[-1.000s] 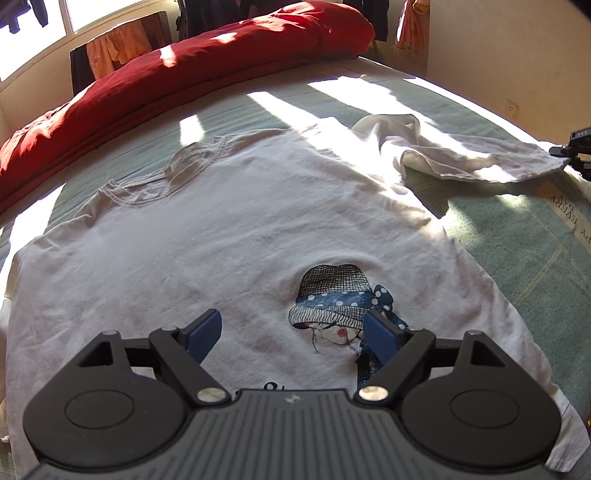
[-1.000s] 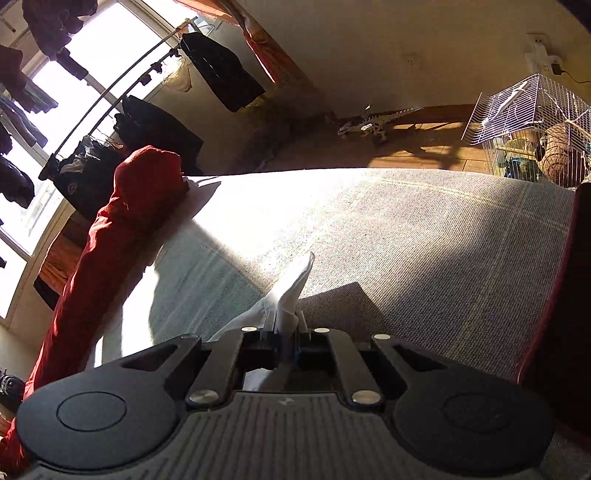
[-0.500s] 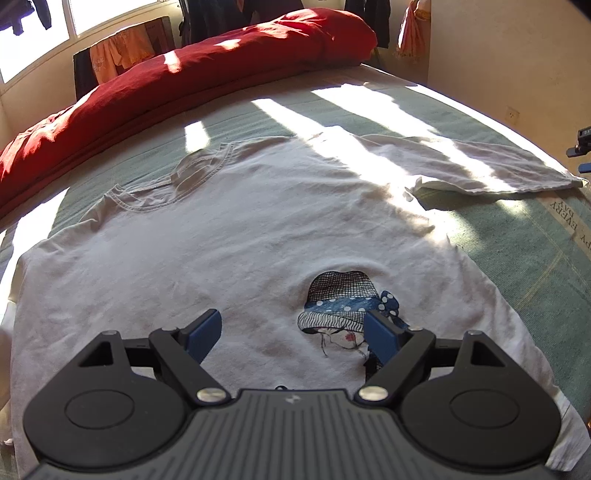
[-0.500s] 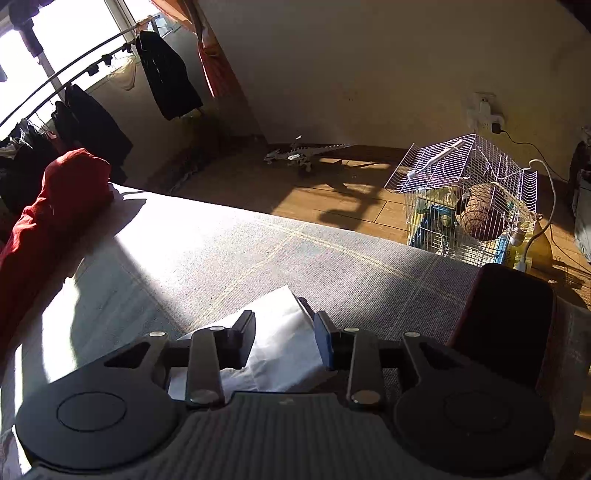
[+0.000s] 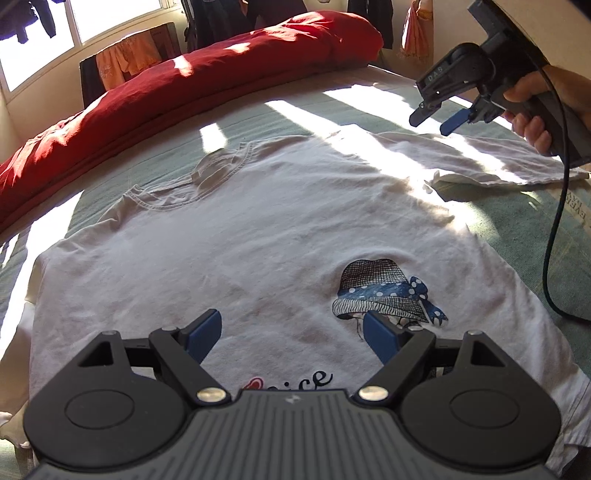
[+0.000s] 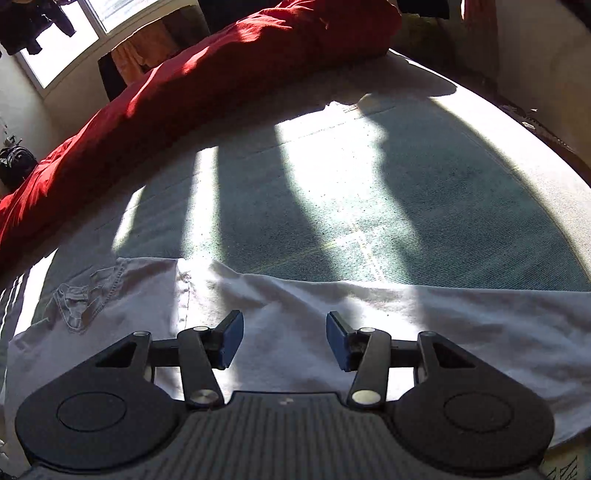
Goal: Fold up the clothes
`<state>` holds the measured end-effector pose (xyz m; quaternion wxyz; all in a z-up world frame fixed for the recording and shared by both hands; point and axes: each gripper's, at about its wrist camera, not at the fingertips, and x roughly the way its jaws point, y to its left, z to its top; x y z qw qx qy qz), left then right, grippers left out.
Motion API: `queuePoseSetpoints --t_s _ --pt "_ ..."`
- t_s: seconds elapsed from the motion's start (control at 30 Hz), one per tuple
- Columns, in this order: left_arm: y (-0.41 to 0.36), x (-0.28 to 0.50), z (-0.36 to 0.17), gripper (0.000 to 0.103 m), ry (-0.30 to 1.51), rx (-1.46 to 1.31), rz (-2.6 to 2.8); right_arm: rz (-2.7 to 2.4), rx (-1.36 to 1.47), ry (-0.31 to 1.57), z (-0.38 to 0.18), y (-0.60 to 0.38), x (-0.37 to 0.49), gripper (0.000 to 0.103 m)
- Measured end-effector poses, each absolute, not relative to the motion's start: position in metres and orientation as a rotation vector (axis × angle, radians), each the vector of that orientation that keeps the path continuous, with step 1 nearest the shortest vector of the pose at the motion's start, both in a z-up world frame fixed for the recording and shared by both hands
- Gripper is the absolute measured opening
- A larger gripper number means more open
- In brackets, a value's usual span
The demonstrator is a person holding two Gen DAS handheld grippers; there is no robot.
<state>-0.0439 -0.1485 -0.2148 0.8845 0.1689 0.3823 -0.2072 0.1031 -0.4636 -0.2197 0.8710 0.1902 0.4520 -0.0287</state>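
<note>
A white T-shirt (image 5: 229, 236) with a hat print lies spread face-up on the green-covered bed (image 5: 517, 236), one sleeve (image 5: 491, 166) stretched out in sunlight. The left hand-held gripper (image 5: 291, 334) hovers over the shirt's lower half, jaws wide apart and empty. The right hand-held gripper (image 6: 284, 339), gripped by a hand (image 5: 532, 110), hangs above the sleeve, its jaws opening with nothing between them. A red duvet (image 5: 184, 85) lines the bed's far edge.

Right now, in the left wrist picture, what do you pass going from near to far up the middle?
Left tongs, open and empty → hat drawing on the white T-shirt → shirt collar → green bed cover → red duvet → window.
</note>
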Motion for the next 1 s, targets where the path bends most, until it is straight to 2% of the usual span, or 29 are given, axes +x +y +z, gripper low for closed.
queuePoseSetpoints --t_s 0.13,0.23,0.33,0.43,0.67,0.83,0.93,1.0 --pt "-0.133 -0.043 -0.214 0.084 0.786 0.326 -0.432 -0.085 0.378 1.032 -0.238 -0.432 0.137 0.056" --pt "-0.123 -0.041 -0.215 0.084 0.793 0.31 -0.419 -0.15 0.25 1.038 -0.246 -0.412 0.156 0.06" --pt "-0.113 -0.042 -0.217 0.084 0.799 0.304 -0.408 -0.202 0.196 1.042 -0.252 -0.409 0.175 0.068" --pt "-0.103 -0.044 -0.214 0.084 0.797 0.287 -0.402 -0.274 0.149 1.018 -0.25 -0.411 0.19 0.069" --pt "-0.089 -0.048 -0.209 0.084 0.787 0.271 -0.392 -0.151 0.343 1.043 -0.218 -0.403 0.17 0.071" --pt "-0.087 -0.049 -0.209 0.084 0.785 0.271 -0.396 -0.169 0.307 1.147 -0.242 -0.379 0.181 0.071" --pt "-0.084 -0.048 -0.21 0.084 0.79 0.28 -0.383 -0.202 0.282 1.106 -0.25 -0.377 0.194 0.084" --pt "-0.081 -0.047 -0.211 0.084 0.798 0.278 -0.368 -0.208 0.275 1.061 -0.25 -0.379 0.204 0.087"
